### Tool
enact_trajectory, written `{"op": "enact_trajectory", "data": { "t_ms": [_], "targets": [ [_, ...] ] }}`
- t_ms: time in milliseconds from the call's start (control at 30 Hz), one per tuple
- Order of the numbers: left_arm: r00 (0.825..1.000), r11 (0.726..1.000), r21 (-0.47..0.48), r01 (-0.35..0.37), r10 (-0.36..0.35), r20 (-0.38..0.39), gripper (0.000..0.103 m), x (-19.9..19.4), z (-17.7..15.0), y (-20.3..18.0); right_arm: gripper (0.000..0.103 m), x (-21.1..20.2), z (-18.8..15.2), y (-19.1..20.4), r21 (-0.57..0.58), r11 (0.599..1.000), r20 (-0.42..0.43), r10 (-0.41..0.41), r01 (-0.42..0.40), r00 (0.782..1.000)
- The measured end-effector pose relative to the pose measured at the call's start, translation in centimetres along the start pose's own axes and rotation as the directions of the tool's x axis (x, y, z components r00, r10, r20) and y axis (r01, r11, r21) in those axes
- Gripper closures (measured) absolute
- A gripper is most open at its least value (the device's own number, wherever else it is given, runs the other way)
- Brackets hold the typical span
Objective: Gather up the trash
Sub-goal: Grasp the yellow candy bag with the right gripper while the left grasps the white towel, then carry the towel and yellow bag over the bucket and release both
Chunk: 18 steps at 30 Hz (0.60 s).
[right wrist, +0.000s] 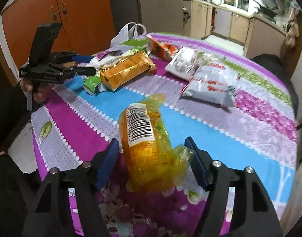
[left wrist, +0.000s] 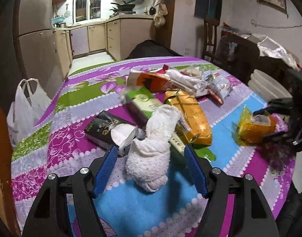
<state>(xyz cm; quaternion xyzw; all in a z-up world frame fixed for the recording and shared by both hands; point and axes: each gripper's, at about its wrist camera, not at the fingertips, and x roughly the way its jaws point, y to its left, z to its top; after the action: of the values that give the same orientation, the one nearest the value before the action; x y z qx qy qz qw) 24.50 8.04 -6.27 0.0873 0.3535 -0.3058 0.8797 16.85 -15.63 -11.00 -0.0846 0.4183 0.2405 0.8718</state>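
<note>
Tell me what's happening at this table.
A person is clearing trash off a patterned tablecloth with two handheld grippers. The left gripper sits open around a crumpled white cloth; the right gripper sits open around a yellow barcoded wrapper. More packets lie beyond, and neither item is lifted yet.

A yellow wrapper [right wrist: 145, 144] with a barcode was seen between the wide-apart blue fingers [right wrist: 108, 164] of the right gripper [right wrist: 153, 156]. It lay on a bright cloth [right wrist: 230, 154]. Farther off, a gold bag [right wrist: 125, 71] and a white packet [right wrist: 210, 86] were seen. The left gripper [right wrist: 85, 65] was held at a white rag [right wrist: 97, 62].
</note>
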Motion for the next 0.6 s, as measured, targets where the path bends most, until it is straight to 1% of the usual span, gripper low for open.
{"op": "enact_trajectory", "data": {
  "t_ms": [33, 67, 100, 133, 167, 200, 267, 300, 333, 367, 400, 433, 467, 600],
  "targets": [
    [1.000, 1.000, 0.001, 0.030, -0.030, -0.004, 0.032, 0.1, 0.0, 0.0, 0.039, 0.4, 0.0, 0.1, -0.001, 1.000, -0.006, 0.011, -0.011, 1.000],
    [0.999, 0.999, 0.003, 0.041, -0.041, -0.010, 0.032, 0.2, 0.1, 0.0, 0.041, 0.8, 0.0, 0.2, -0.004, 1.000, -0.015, 0.017, -0.017, 1.000],
    [0.998, 0.999, 0.004, 0.053, -0.053, -0.021, 0.032, 0.4, 0.1, -0.1, 0.048, 1.0, -0.1, 0.5, -0.007, 1.000, -0.016, 0.010, -0.010, 1.000],
    [0.997, 0.998, 0.004, 0.066, -0.066, -0.029, 0.032, 0.6, 0.1, -0.1, 0.053, 1.0, -0.1, 0.7, -0.010, 1.000, -0.006, 0.001, -0.001, 1.000],
    [0.997, 0.998, 0.004, 0.068, -0.068, -0.030, 0.032, 0.6, 0.2, -0.1, 0.054, 1.1, -0.1, 0.7, -0.005, 1.000, -0.003, 0.003, -0.003, 1.000],
    [0.997, 0.998, 0.004, 0.070, -0.070, -0.031, 0.032, 0.7, 0.2, -0.2, 0.057, 1.1, 0.0, 0.6, 0.009, 1.000, 0.000, 0.012, -0.012, 1.000],
    [0.997, 0.997, -0.011, 0.076, -0.076, -0.035, 0.033, 0.8, 0.2, -0.2, 0.062, 1.0, -0.1, 0.8, 0.022, 1.000, 0.006, 0.002, -0.002, 1.000],
    [0.996, 0.997, -0.020, 0.077, -0.077, -0.032, 0.036, 0.7, 0.1, -0.1, 0.065, 0.9, -0.2, 0.8, 0.026, 1.000, 0.007, -0.002, 0.001, 1.000],
    [0.997, 0.997, -0.024, 0.073, -0.073, -0.030, 0.042, 0.6, 0.0, -0.1, 0.066, 0.8, -0.3, 0.9, 0.031, 0.999, 0.009, -0.008, 0.007, 1.000],
    [0.998, 0.998, -0.027, 0.059, -0.059, -0.026, 0.052, 0.4, -0.2, -0.1, 0.067, 0.6, -0.5, 1.2, 0.038, 0.999, 0.012, -0.013, 0.012, 1.000],
    [0.999, 0.999, -0.042, 0.028, -0.029, -0.029, 0.057, 0.2, -0.5, 0.0, 0.067, 0.3, -0.7, 1.2, 0.043, 0.999, 0.017, -0.016, 0.015, 1.000],
    [0.999, 0.998, -0.054, 0.016, -0.017, -0.035, 0.063, 0.1, -0.7, 0.1, 0.067, 0.1, -0.9, 1.4, 0.051, 0.998, 0.022, -0.020, 0.019, 1.000],
    [0.999, 0.997, -0.074, 0.010, -0.012, -0.035, 0.064, -0.2, -1.0, 0.4, 0.067, 0.0, -1.0, 1.4, 0.058, 0.998, 0.024, -0.021, 0.020, 0.999],
    [1.000, 0.995, -0.094, -0.013, 0.011, -0.017, 0.066, -1.7, -1.7, 0.1, 0.068, -1.0, -2.0, 1.7, 0.111, 0.993, 0.041, -0.031, 0.026, 0.999]
  ]
}}
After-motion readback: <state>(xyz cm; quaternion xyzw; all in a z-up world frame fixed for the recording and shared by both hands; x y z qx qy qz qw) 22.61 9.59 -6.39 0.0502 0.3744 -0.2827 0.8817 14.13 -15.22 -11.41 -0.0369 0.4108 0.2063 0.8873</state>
